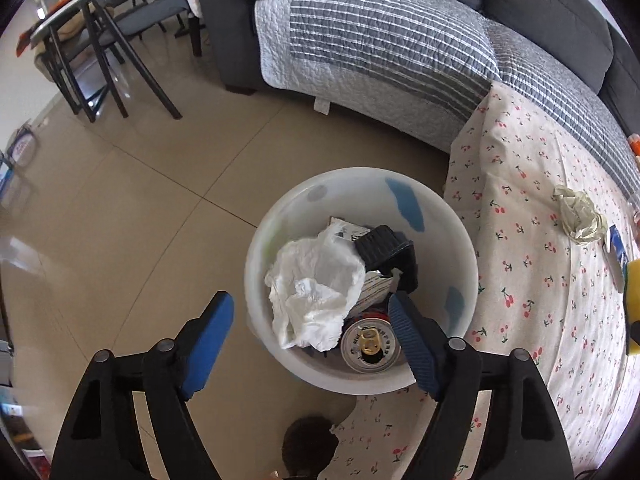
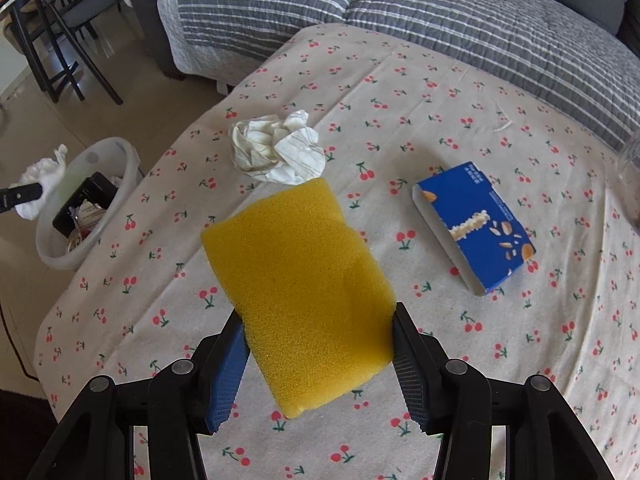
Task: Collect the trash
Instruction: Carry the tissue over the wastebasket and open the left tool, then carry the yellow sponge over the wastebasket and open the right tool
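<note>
Right tool (image 2: 318, 336) clamps a porous yellow sponge (image 2: 298, 292).

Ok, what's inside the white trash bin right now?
In the white bin: crumpled white tissue, a black box, a drink can. Anything underneath is hidden.

My left wrist camera looks steeply down along its fingers from close above the white bin (image 1: 362, 280), which stands on the floor just beside the edge of the cherry-print table (image 1: 540, 280), with the sofa (image 1: 380, 48) beyond. My right wrist camera also tilts steeply down, from near above the table's middle, facing the sofa. Both views share the bin (image 2: 86, 204), the crumpled paper (image 2: 278, 152) on the table, the sofa and the chairs.
</note>
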Action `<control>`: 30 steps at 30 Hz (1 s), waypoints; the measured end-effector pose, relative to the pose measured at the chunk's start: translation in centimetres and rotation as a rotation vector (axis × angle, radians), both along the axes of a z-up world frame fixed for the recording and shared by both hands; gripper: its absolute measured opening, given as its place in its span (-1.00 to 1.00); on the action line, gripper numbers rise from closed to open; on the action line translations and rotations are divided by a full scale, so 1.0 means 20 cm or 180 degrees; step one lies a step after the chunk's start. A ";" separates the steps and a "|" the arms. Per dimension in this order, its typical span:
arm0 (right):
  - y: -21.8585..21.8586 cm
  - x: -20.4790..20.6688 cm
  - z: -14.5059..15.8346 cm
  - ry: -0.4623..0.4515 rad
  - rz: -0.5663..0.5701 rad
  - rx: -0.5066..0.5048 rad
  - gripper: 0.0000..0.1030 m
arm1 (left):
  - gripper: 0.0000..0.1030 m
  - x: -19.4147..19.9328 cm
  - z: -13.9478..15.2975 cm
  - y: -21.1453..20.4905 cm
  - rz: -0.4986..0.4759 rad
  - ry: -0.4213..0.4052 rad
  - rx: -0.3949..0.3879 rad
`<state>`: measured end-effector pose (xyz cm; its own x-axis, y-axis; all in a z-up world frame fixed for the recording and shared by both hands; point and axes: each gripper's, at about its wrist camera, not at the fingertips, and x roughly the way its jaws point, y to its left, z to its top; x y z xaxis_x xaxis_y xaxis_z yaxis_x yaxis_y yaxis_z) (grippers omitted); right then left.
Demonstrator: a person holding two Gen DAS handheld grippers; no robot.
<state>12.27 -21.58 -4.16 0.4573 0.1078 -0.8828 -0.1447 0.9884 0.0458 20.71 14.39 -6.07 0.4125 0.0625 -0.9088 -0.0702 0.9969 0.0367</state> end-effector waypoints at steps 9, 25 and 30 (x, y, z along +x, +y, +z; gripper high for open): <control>0.21 0.01 0.00 -0.0048 0.0247 0.0088 0.14 | 0.67 -0.10 0.04 0.17 0.0178 0.0006 -0.0187; 0.94 0.38 -0.15 0.0020 0.0437 0.0865 0.16 | 0.67 -0.19 0.02 0.43 0.0277 -0.0024 -0.0373; 1.07 0.46 -0.26 0.0016 0.0366 0.1012 0.24 | 0.67 -0.18 0.02 0.44 0.0256 -0.0033 -0.0391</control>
